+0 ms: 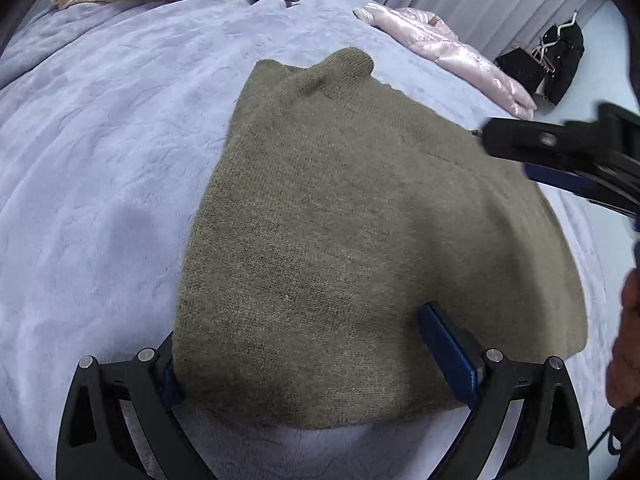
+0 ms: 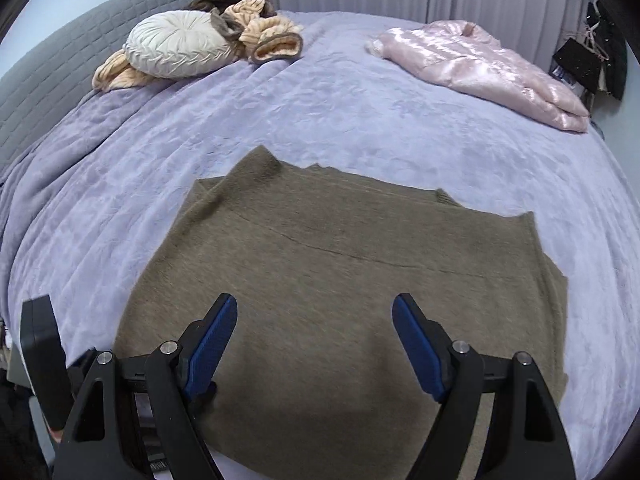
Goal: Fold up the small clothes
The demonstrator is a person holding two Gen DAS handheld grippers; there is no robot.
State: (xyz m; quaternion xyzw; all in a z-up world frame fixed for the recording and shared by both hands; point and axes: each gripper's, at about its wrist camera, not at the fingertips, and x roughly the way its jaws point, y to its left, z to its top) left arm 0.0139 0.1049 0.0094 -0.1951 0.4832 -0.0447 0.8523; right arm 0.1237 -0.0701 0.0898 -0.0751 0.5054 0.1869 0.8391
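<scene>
An olive-brown knit sweater [image 1: 340,220] lies flat on the lavender bed cover [image 1: 100,160], its ribbed collar at the far end. In the left wrist view my left gripper [image 1: 304,332] is open wide at the sweater's near edge. Its right finger [image 1: 448,348] rests on top of the knit and its left finger is hidden beneath the edge. My right gripper [image 2: 316,340] hovers open above the near part of the sweater [image 2: 340,280], with nothing between its blue pads [image 2: 212,340]. It shows blurred at the right in the left wrist view [image 1: 560,152].
A shiny pink jacket [image 2: 480,64] lies at the far right of the bed. A round cream cushion [image 2: 180,44] and striped peach cloth [image 2: 272,36] sit by the grey headboard [image 2: 80,40]. Beyond the bed's right edge hangs a black bag [image 1: 556,64]. A hand [image 1: 628,340] shows at the right.
</scene>
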